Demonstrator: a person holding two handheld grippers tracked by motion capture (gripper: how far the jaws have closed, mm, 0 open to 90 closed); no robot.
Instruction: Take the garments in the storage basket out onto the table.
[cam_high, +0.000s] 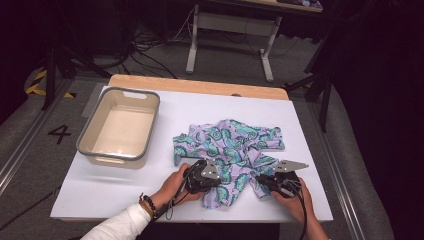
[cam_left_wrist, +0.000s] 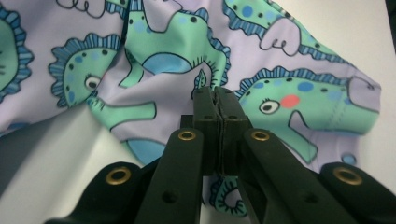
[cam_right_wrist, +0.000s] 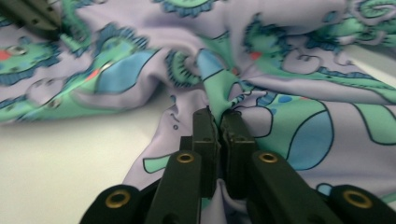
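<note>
Garment (cam_high: 227, 145): smooth printed cloth, slight sheen. Bin (cam_high: 119, 127): plastic, matt. Table (cam_high: 310, 150): white matt top, wood far edge. Gripper jaws: black matt plastic, brass rivets

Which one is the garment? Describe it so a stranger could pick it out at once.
Start at the white table and its empty beige tub on the left. Right of the tub lies the crumpled garment, pinched by the left gripper and right gripper. Nothing else here has lilac fabric printed with teal dinosaurs.
</note>
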